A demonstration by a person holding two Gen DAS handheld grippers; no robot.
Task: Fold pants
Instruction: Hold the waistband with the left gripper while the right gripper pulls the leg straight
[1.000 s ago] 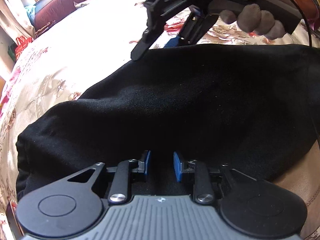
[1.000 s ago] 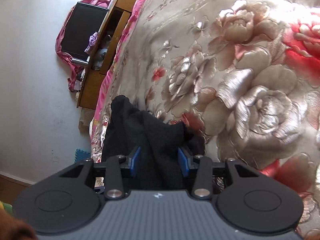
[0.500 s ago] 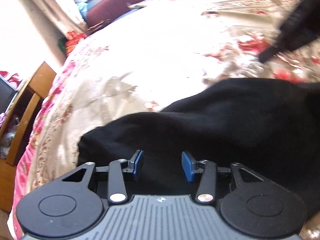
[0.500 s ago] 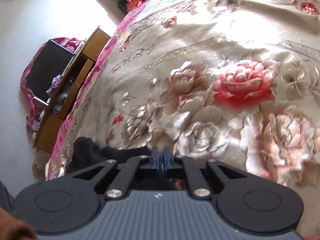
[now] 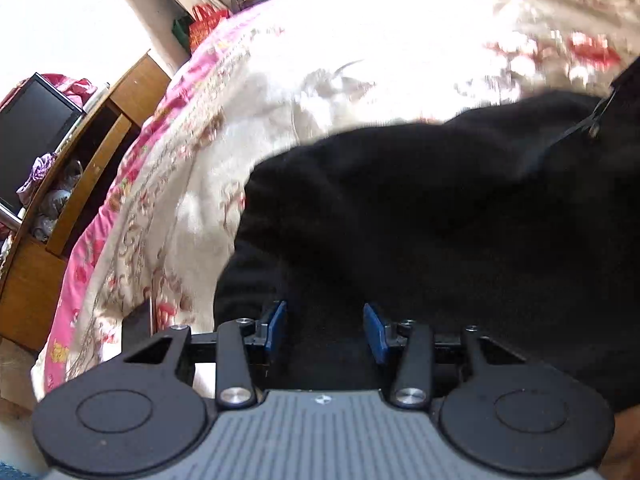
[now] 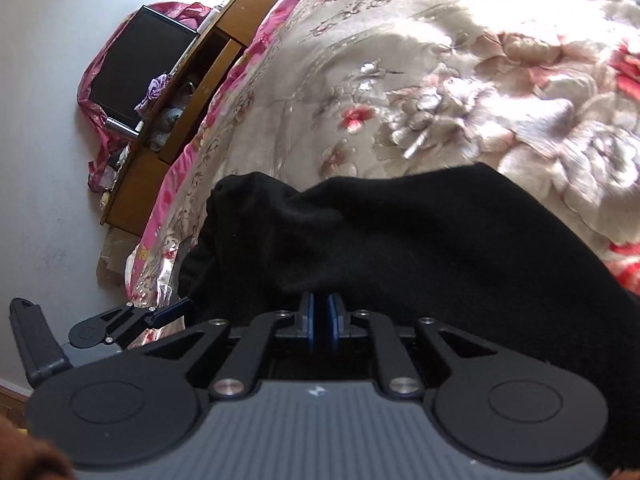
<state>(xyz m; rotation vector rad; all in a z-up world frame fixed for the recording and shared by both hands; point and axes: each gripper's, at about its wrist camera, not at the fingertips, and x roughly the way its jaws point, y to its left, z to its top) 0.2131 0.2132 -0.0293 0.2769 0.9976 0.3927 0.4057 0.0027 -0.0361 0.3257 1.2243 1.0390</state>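
Right now the black fleecy pants (image 5: 460,216) lie bunched on the shiny floral bedspread (image 5: 360,52), near the bed's edge. The left gripper (image 5: 325,330) hovers over their near edge, its blue pads (image 5: 276,326) having opened and now standing apart with black cloth between them, not pressed. The right gripper (image 6: 320,320) has clamped; its blue pads sit nearly together, pinching a fold of the same pants, which spread out just ahead of it. Beyond the bed stands a wooden cabinet (image 6: 192,120) with a dark screen (image 6: 136,64).
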